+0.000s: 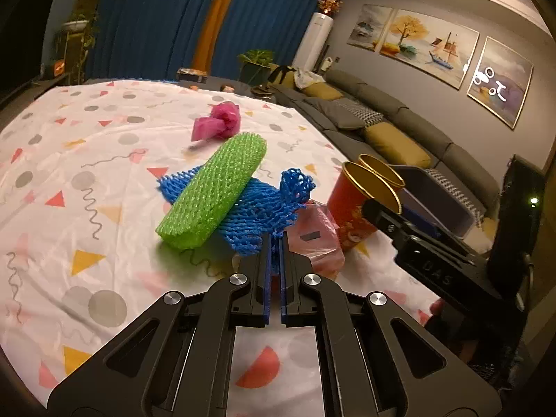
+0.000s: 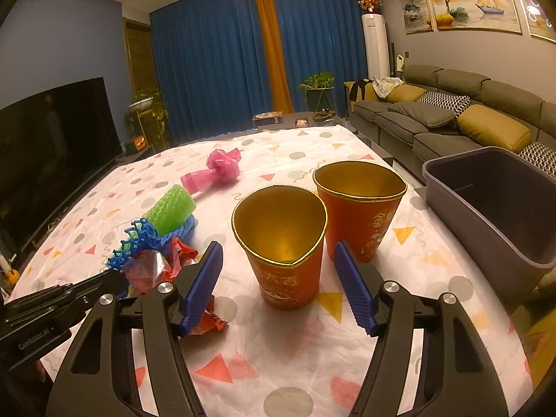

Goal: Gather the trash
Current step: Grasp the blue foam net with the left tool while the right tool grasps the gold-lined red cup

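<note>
My left claw (image 1: 275, 243) is pinching shut on the blue foam fruit net (image 1: 257, 208), with the green foam net sleeve (image 1: 212, 191) lying across it and a crumpled pink plastic bag (image 1: 318, 239) just beside. My right claw (image 2: 278, 285) is gaping wide around the nearer red paper cup with gold lining (image 2: 283, 243); a second red cup (image 2: 361, 205) is touching behind. Farther along the worktop's patterned cloth (image 2: 278, 365) a knotted magenta bag (image 2: 219, 168) is lying. The grey plastic bin (image 2: 493, 201) is standing off the right edge.
</note>
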The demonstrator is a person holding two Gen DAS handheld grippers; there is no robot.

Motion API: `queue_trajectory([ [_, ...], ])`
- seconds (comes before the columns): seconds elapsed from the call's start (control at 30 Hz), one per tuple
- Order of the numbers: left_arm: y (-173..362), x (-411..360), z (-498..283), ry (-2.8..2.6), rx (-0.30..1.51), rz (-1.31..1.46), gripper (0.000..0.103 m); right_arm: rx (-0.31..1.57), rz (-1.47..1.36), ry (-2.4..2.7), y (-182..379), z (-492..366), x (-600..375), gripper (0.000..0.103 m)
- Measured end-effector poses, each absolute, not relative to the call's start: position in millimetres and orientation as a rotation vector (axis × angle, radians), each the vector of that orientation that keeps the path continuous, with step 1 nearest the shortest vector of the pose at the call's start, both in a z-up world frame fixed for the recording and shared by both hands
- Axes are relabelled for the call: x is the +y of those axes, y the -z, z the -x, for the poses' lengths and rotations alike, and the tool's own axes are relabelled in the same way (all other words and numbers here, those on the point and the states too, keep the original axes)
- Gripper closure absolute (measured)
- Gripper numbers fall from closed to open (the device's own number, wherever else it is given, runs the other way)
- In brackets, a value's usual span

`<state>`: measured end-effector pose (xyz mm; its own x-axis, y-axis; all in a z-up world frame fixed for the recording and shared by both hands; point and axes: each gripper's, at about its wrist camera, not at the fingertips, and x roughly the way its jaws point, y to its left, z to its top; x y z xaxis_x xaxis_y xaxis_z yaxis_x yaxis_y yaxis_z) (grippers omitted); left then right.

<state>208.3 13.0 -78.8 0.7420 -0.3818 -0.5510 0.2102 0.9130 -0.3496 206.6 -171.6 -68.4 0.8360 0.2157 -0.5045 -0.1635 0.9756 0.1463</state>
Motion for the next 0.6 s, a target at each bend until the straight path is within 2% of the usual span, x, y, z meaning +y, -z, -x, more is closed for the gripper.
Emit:
queue_trajectory([
  [0.3, 72, 23, -199, 0.361, 0.637, 0.336, 0.101, 0.548, -0.094, -0.202, 70, -208, -170, 0.038],
  [0.6, 58, 28, -177, 0.354, 0.593, 0.343, 0.101, 0.586, -0.103, -0.216, 77, -214, -170, 0.054],
])
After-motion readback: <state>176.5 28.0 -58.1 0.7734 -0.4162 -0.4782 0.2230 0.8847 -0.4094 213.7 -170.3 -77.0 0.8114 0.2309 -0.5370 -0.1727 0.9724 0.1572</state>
